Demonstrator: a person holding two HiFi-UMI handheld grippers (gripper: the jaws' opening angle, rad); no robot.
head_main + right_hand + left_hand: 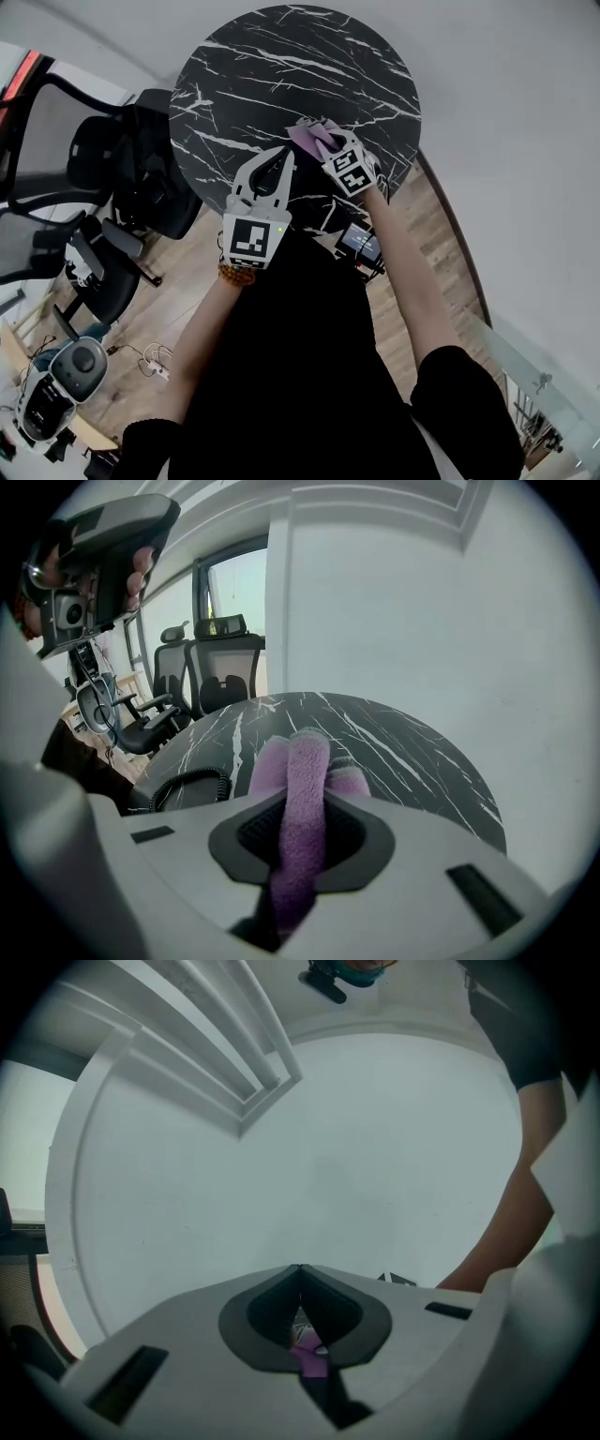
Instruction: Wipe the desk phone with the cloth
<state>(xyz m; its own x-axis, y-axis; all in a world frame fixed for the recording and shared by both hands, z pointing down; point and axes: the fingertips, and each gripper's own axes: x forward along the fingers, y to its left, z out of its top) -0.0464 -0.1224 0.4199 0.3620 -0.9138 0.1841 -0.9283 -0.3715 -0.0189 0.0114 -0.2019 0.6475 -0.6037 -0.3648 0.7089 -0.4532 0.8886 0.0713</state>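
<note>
My right gripper (pixel 325 142) is shut on a purple fleecy cloth (pixel 308 136) over the near right part of the round black marble table (pixel 281 66). In the right gripper view the cloth (pixel 302 789) stands folded between the jaws and hides the tips. The desk phone (pixel 362 242) shows its lit screen at the table's near edge, mostly hidden under my right arm. Its coiled cord (pixel 188 782) lies on the table to the left. My left gripper (pixel 284 157) is raised just left of the cloth, jaws shut with nothing in them, and points up at the white wall (pixel 309 1166).
Black office chairs (pixel 112 187) crowd the table's left side. A white and grey machine (pixel 56 375) stands on the wooden floor at the lower left, with cables near it. A white wall curves behind the table, and a glass panel (pixel 534 375) is at the lower right.
</note>
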